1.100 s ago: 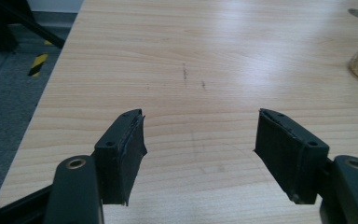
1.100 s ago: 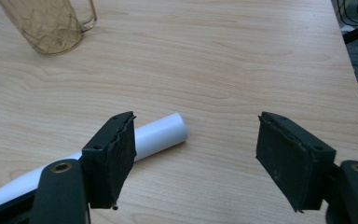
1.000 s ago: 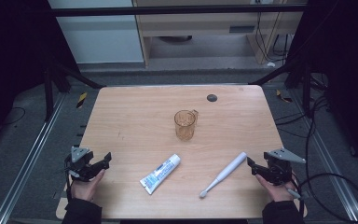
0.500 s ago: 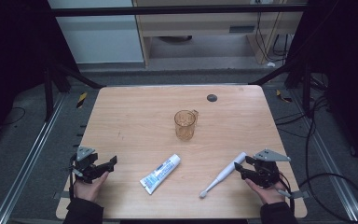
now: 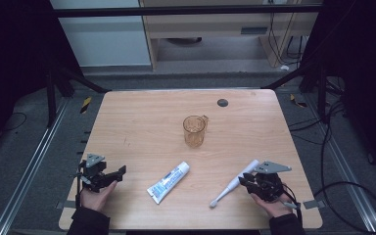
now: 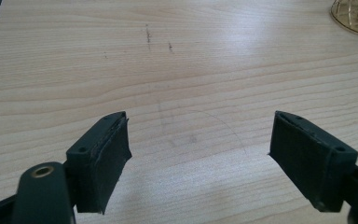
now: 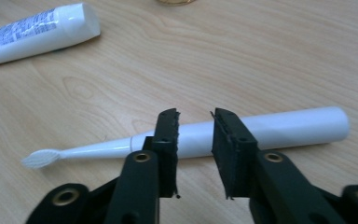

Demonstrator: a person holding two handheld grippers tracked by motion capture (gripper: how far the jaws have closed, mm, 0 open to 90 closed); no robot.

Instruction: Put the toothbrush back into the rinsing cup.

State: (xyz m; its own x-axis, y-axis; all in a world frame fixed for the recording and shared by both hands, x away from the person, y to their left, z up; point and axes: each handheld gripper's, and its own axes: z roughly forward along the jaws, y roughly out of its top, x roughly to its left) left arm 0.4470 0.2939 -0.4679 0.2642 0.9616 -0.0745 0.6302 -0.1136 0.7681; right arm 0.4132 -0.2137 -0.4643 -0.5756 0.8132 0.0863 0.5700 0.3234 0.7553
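Note:
A white electric toothbrush (image 5: pixel 235 182) lies slantwise on the wooden table (image 5: pixel 142 122), head toward the front. My right gripper (image 5: pixel 242 181) sits right beside its handle. In the right gripper view the toothbrush (image 7: pixel 279 128) runs crosswise just beyond my right gripper (image 7: pixel 195 116), whose jaws stand a narrow gap apart with nothing held. A white toothpaste tube (image 5: pixel 168 182) lies left of the brush and appears as the toothpaste tube (image 7: pixel 32 28) at the upper left. My left gripper (image 5: pixel 120 173) is at the front left, and the left gripper (image 6: pixel 200 121) is wide open over bare wood.
An amber see-through cup (image 5: pixel 195 130) stands upright at the table's middle, and the cup (image 6: pixel 356 16) shows its base at the top right. A small dark disc (image 5: pixel 222 102) lies near the far edge. Dark floor, cables and frame legs surround the table.
My right gripper has moved left up to the toothbrush handle. My left gripper has come in from the table's left edge toward the right.

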